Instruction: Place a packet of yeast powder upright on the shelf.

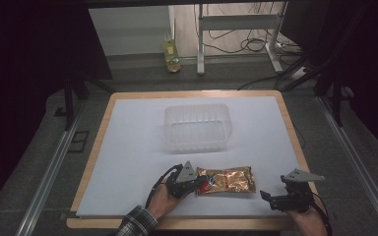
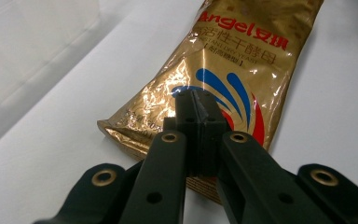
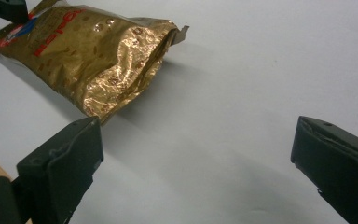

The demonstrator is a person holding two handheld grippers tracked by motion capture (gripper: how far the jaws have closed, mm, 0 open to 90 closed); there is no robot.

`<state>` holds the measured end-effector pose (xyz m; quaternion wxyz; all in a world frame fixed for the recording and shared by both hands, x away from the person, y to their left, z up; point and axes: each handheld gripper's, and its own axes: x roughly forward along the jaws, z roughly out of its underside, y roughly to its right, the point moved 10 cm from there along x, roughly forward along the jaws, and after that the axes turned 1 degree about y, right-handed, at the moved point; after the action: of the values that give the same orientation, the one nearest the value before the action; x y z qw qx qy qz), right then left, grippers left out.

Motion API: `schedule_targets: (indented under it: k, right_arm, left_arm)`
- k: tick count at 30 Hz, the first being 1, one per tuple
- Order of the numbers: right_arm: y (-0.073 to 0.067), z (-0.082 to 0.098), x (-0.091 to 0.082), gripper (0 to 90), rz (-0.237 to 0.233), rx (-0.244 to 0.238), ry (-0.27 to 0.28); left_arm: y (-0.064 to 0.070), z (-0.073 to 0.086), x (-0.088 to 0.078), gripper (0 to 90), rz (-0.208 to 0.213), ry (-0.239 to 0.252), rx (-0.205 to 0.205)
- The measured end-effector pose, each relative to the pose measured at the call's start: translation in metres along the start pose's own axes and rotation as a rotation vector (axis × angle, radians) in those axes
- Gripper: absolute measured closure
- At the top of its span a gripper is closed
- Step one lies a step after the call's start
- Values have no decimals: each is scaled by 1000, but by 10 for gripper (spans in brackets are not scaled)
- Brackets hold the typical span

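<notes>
Left gripper point(image 2: 197, 105) pinching gold packet point(image 2: 242, 70) at its near edge, right gripper point(image 3: 191, 154) spread, bare sheet around

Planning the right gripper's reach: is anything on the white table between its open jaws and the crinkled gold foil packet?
Nothing visible: bare white table surface lies between the right gripper and the gold foil packet.

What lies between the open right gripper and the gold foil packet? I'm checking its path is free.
Nothing: bare white sheet separates the right gripper from the gold foil packet, seen in the right gripper view.
</notes>
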<state>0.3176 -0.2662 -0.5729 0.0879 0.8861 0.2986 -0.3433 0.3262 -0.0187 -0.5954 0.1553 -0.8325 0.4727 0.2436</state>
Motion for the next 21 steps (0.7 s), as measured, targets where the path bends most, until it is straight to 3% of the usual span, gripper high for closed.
schedule_targets:
  k: [5, 13, 16, 21]
  right_arm:
    - [0, -1, -1, 24, -13, 24, -5]
    - [0, -2, 1, 14, -28, 63, -28]
    - [-1, -3, 2, 13, -59, 128, -41]
    - [-4, -3, 4, 17, -83, 161, -73]
  left_arm:
    - [1, 1, 0, 897, -25, 0, 12]
    - [1, 3, 0, 899, -20, -8, 5]
    - [1, 4, 0, 899, -25, -14, 11]
    - [1, 4, 0, 899, -24, -19, 9]
